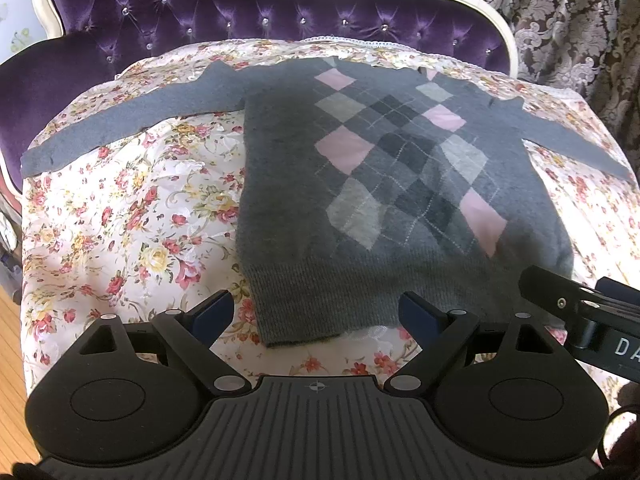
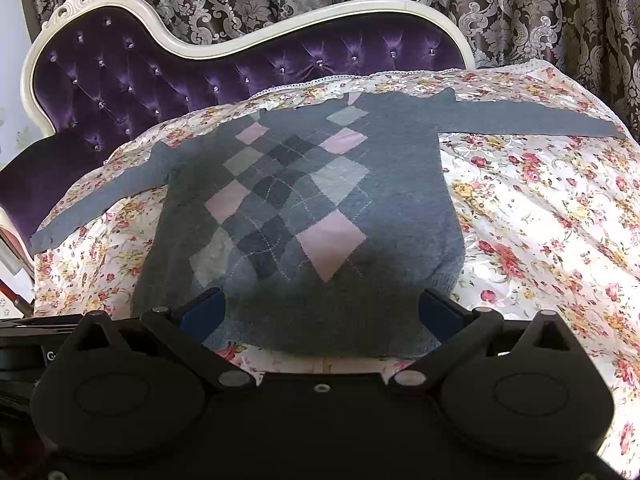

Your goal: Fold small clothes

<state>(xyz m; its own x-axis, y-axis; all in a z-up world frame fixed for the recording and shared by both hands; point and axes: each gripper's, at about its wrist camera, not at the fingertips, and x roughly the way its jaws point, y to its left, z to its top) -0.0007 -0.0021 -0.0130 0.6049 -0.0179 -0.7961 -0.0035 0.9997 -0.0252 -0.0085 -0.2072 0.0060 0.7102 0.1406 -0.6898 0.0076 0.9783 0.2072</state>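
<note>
Grey sweater (image 1: 360,184) spread flat, both sleeves out

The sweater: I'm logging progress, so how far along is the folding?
Done: the grey argyle sweater lies spread flat on the floral sheet, both sleeves stretched out. In hand: nothing; the left gripper and right gripper hover open near the hem, gripping no cloth. Left: every fold, since sleeves and body are still unfolded.

We get soft daylight here, brightest on the floral cloth (image 2: 540,220) at right, where whites nearly wash out. A dim shadow pools on the sweater (image 2: 320,208) near its hem. Fisheye bending curves the sofa back (image 1: 280,12); detail is slightly soft throughout.
</note>
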